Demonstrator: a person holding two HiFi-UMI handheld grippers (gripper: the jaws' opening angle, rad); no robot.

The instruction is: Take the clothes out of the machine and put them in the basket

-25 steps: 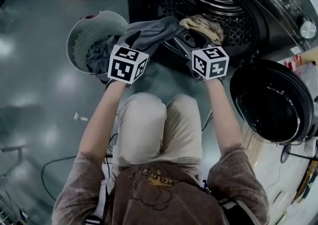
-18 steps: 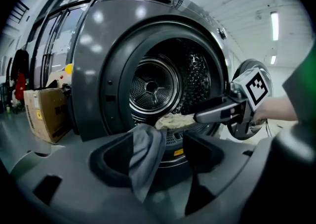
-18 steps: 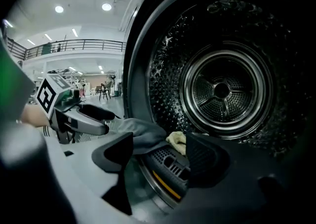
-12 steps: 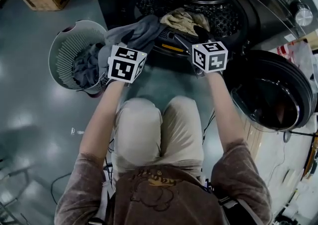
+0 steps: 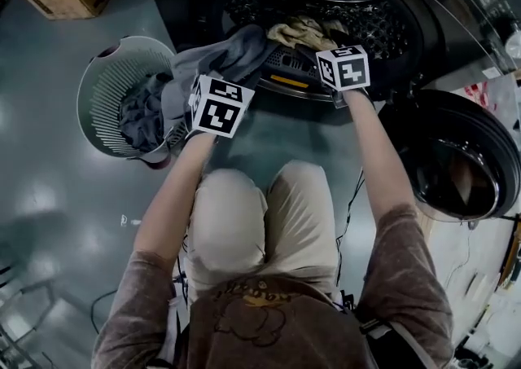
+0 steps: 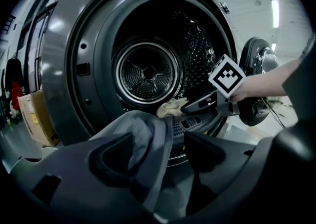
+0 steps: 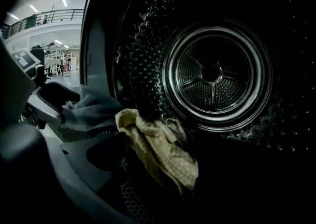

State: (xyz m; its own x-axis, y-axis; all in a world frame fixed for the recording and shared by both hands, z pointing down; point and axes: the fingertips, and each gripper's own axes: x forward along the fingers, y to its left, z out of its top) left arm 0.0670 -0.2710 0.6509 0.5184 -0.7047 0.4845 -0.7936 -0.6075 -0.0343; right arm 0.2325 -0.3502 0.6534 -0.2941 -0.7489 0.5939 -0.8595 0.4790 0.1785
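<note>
Grey garment (image 5: 236, 51) drapes over the parted left gripper (image 6: 165, 156), headed for the basket (image 5: 102, 90); right gripper (image 7: 163, 168), jaws just opening, straddles beige cloth (image 7: 158, 149), ungripped.

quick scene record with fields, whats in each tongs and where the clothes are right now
left tongs: open; grey garment draped over one tong, not pinched
right tongs: open, have just been opening; tan cloth lies between them, not gripped
grey garment: runs from the drum mouth toward the basket
tan cloth: at the drum's front lip
basket: on the floor left of the machine, dark clothes inside
machine door: swung open, right side
</note>
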